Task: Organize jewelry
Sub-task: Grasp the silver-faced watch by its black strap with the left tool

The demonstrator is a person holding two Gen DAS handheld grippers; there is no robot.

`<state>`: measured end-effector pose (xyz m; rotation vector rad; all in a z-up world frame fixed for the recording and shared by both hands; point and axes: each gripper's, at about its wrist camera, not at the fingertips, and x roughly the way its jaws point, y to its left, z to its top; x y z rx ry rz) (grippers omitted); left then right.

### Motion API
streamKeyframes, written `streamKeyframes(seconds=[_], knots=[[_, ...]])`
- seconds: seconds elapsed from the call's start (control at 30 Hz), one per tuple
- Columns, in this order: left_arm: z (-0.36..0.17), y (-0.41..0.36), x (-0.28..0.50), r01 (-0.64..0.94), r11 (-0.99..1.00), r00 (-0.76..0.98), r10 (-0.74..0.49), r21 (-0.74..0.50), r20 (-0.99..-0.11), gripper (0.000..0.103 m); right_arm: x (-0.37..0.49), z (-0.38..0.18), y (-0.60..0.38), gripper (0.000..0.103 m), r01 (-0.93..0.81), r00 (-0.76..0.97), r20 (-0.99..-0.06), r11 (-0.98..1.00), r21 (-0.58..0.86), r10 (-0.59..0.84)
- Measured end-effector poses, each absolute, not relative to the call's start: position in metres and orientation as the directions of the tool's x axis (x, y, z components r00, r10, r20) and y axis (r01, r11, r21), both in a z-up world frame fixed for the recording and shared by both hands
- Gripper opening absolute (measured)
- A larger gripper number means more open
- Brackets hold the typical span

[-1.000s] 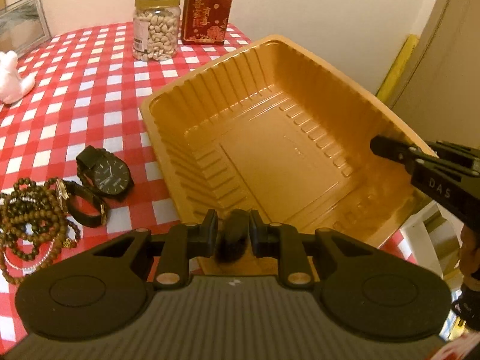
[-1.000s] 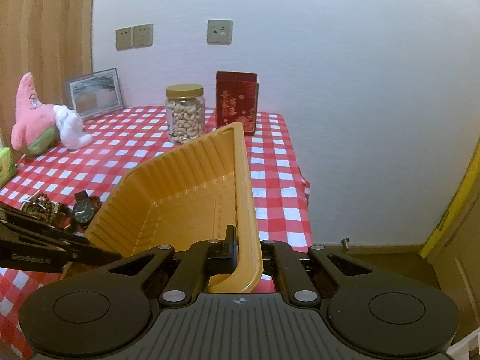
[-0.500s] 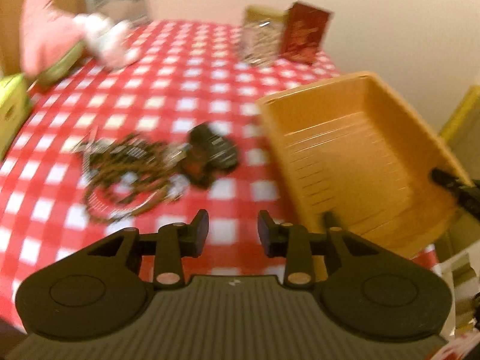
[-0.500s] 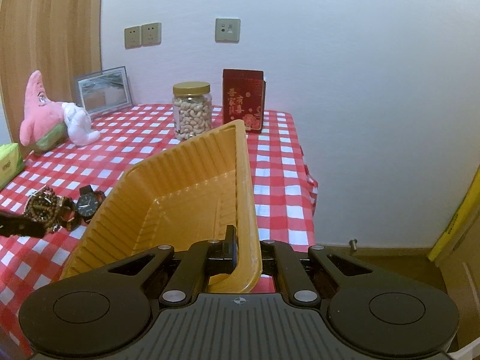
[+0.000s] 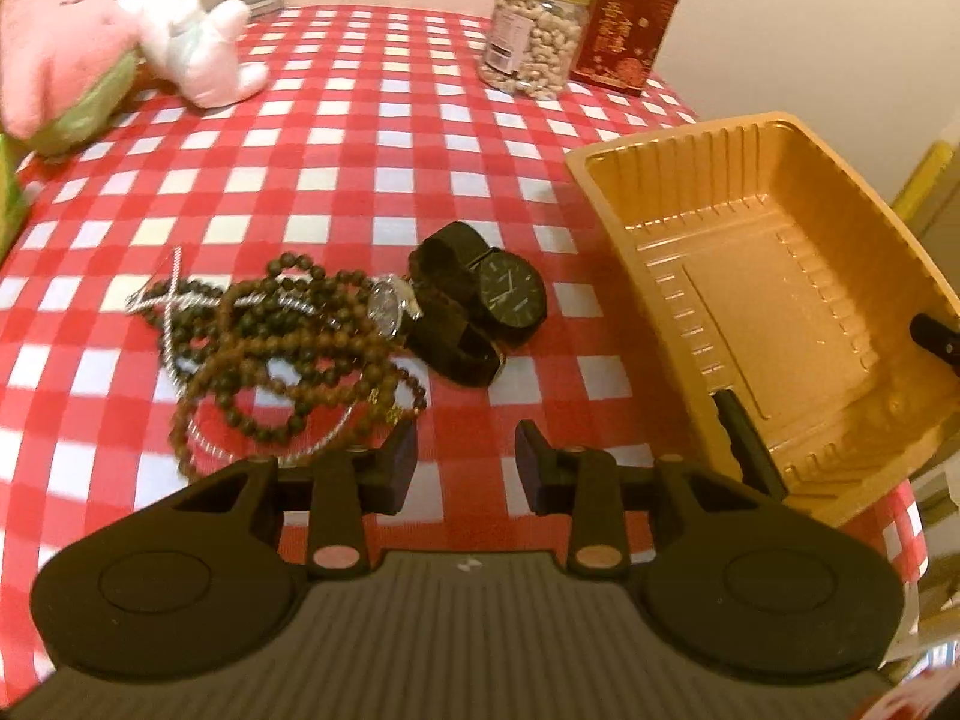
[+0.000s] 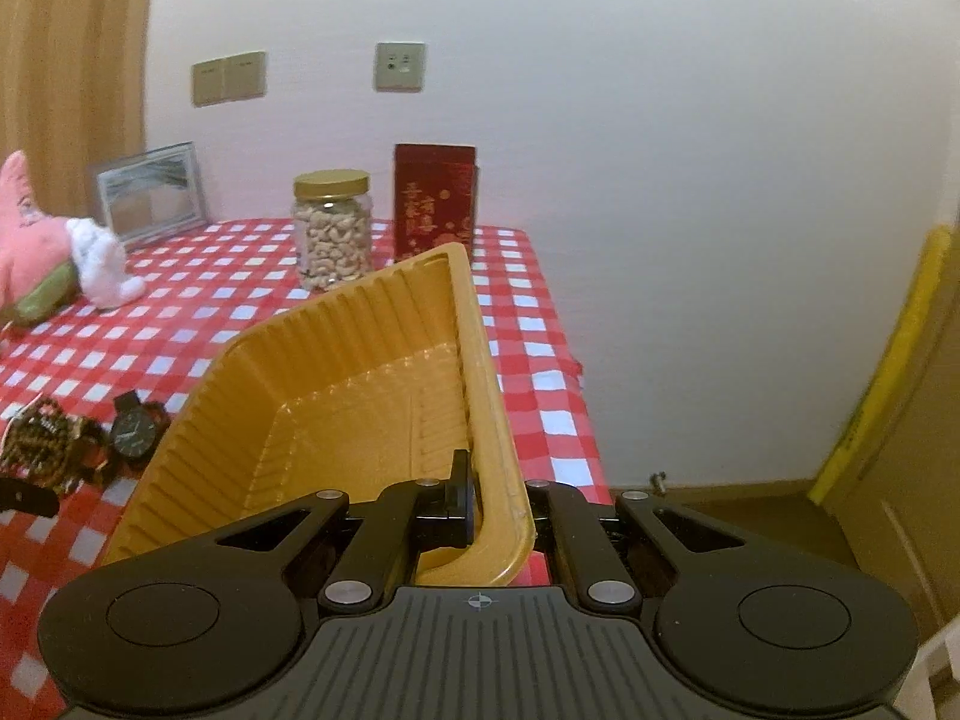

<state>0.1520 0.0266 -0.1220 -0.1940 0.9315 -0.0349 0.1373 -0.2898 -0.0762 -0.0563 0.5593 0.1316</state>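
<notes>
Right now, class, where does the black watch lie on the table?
In the left wrist view, the black watch lies mid-table on the checked cloth, between the tangle of bead necklaces to its left and the yellow tray to its right.

Bare cloth [image 5: 462, 420] ahead; tray wall [image 5: 654, 324] seemingly blocks rightward.

The checked counter [image 5: 372, 138] is carrying beads [image 5: 288, 354] and watches [image 5: 480, 300] near, a tray [image 5: 708, 324] right, jar [image 5: 537, 30] and tin [image 5: 624, 27] far.

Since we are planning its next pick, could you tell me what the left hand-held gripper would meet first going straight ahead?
Probably the red-checked tablecloth just ahead of the left hand-held gripper, then the black watch; depth is unclear.
</notes>
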Motion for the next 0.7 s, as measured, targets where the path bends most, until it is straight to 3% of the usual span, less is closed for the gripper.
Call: streamKeyframes(seconds=[0.3, 0.7], knots=[[-0.136, 0.044, 0.181, -0.01, 0.964, 0.558, -0.215, -0.266, -0.801, 0.033, 0.142, -0.078, -0.277, 0.005, -0.016, 0.852, -0.523, 1.0, -0.015, 0.005], [-0.145, 0.062, 0.206, -0.126, 0.906, 0.569, -0.268, -0.405, -0.777, 0.035, 0.148, -0.077, -0.271, 0.005, -0.002, 0.843, -0.537, 0.999, -0.035, -0.017]])
